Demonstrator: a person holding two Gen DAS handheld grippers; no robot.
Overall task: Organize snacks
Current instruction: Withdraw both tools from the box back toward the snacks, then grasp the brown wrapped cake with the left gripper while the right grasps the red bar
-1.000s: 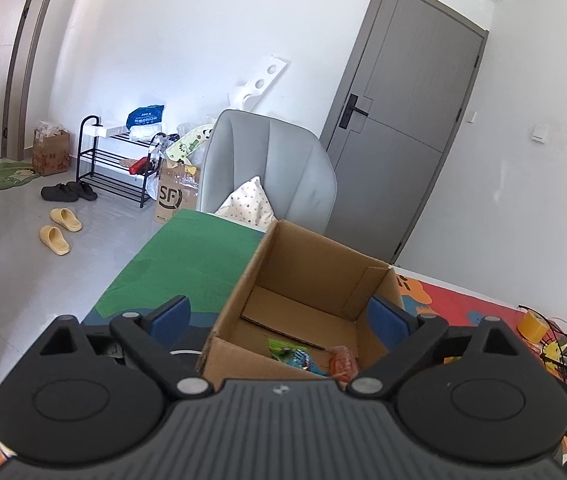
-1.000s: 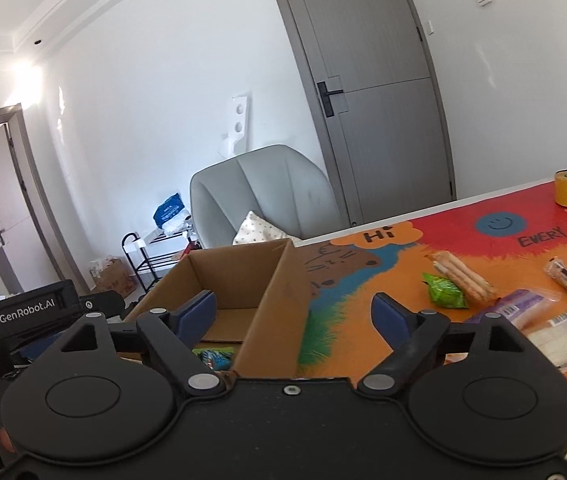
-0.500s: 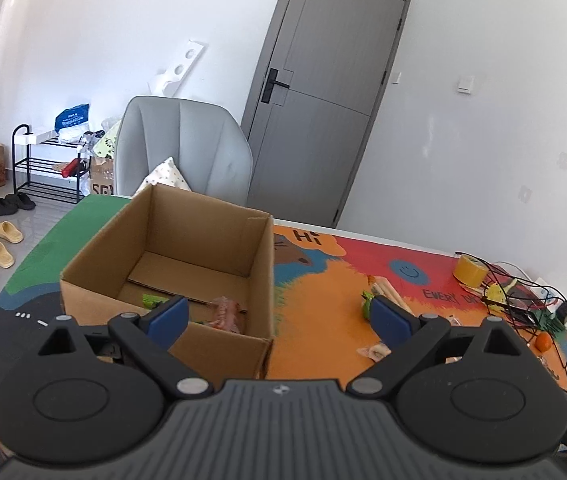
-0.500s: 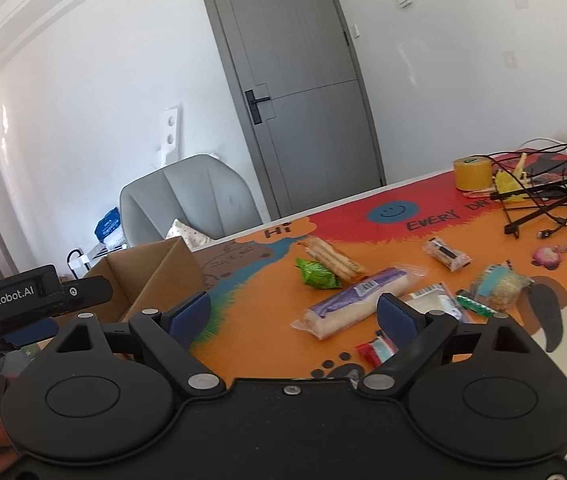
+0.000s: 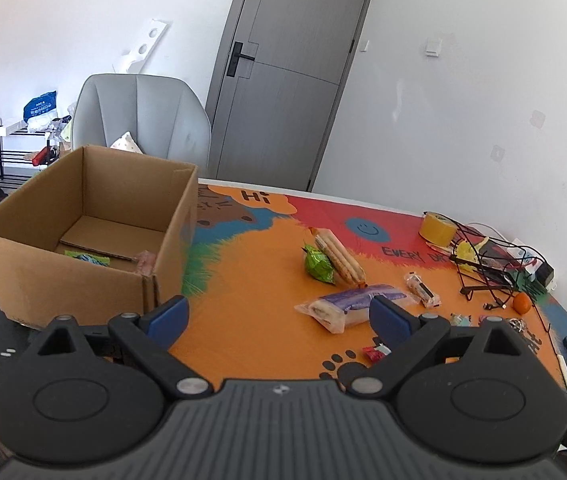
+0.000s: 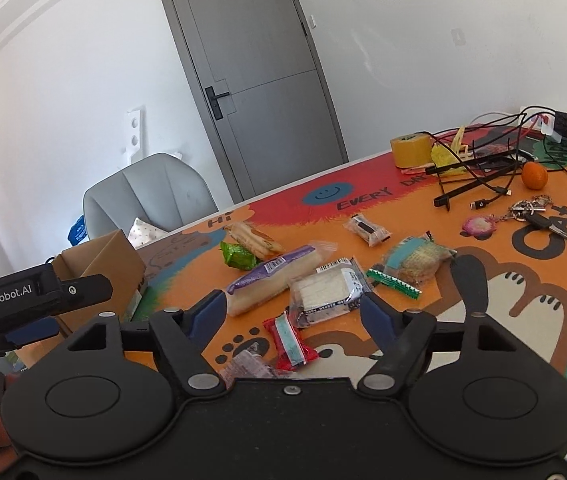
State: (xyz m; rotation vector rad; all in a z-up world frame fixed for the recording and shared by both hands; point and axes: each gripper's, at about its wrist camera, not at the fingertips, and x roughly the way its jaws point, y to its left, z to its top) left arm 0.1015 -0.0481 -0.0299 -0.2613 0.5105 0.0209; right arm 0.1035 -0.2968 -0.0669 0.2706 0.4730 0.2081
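The desk carries a cardboard box at 9 o'clock in the left wrist view. Two packets already lie on the box floor: a green one and a reddish one. The task is judged to be at an early stage, since most snacks remain outside the box.

Remaining items, right wrist view: a long purple-wrapped roll at 12 o'clock, a clear pack of white wafers just right of it, a biscuit pack and a green pouch beyond, a tan bar at 1 o'clock, and a small red packet nearest the tool.

The left tool stands open and empty. The right tool is also open and empty; its jaws have just been closing partway, with the red packet lying on the desk below the gap.
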